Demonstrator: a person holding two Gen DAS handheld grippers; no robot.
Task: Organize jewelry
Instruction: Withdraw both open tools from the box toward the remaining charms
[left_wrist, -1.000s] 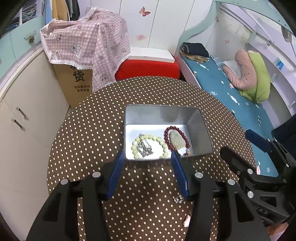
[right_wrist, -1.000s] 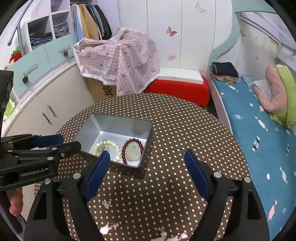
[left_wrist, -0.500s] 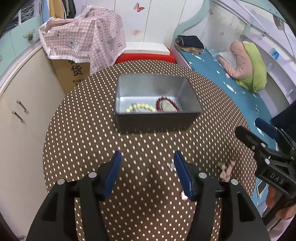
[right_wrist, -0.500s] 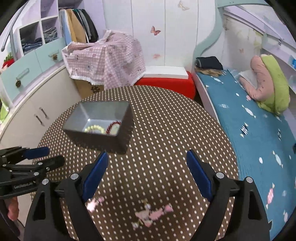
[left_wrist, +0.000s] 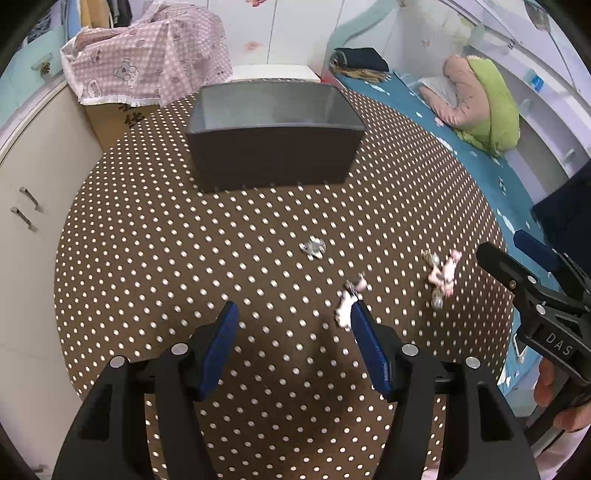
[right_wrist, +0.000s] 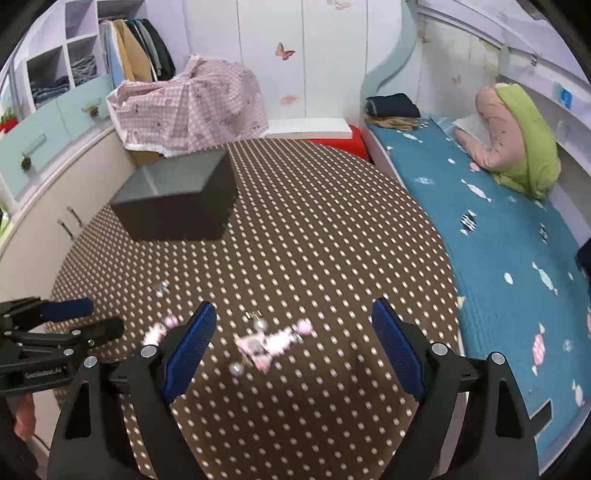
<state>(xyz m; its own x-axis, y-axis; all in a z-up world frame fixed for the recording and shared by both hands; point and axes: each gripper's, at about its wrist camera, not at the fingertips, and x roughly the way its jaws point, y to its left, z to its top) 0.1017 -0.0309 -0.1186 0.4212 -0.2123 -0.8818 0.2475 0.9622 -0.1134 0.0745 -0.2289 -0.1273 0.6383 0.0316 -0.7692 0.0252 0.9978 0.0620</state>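
1. Both my grippers, left (left_wrist: 291, 332) and right (right_wrist: 293, 334), gape wide, holding nothing.
2. Pink jewelry (right_wrist: 269, 341) lies loose on table (right_wrist: 314, 229), near my right fingers.
3. Tin (left_wrist: 273, 142) sits well beyond.

The box (left_wrist: 273, 155) at twelve o'clock looked like matt grey metal with a dull sheen inside. The tablecloth (left_wrist: 184, 258) was a smooth, dotted brown fabric. At three o'clock the pink jewelry (right_wrist: 271, 343) showed glossy, pearly beads. The gripper pads (left_wrist: 218, 350) looked like matt blue plastic.

left tongs (left_wrist: 291, 325) spread wide, empty | right tongs (right_wrist: 293, 325) likewise (hand-held); both angled downward
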